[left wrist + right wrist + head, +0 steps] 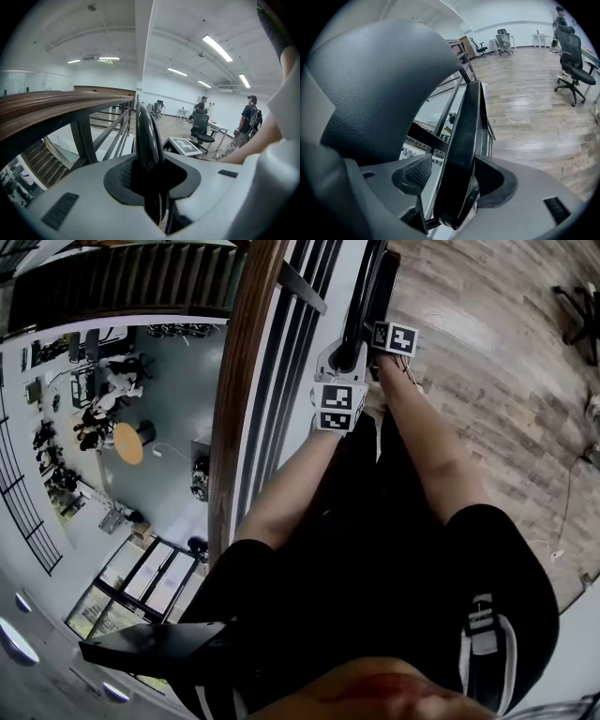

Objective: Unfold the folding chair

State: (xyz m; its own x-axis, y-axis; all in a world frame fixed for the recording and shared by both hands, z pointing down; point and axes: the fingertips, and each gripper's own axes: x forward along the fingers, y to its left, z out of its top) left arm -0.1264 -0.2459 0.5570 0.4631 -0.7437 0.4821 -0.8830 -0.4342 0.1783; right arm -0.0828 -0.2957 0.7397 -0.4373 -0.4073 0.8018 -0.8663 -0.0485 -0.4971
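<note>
The black folding chair (382,282) stands folded against the railing, straight ahead of me. My left gripper (343,360) holds its upper edge. In the left gripper view the glossy black chair edge (146,133) rises between the pads, and the left gripper (149,174) is shut on it. My right gripper (380,329) sits just beyond, to the right. In the right gripper view a thin black chair panel (464,140) runs between the jaws of the right gripper (451,177), which stand wide. The left pad (417,173) is apart from the panel. A padded part of the chair (375,84) looms at upper left.
A wooden handrail (239,399) over dark metal bars (281,381) runs beside the chair. Beyond the railing is a drop to a lower floor (141,484). Wood flooring (497,381) lies on the right. Office chairs (574,56) and two standing people (246,122) are farther off.
</note>
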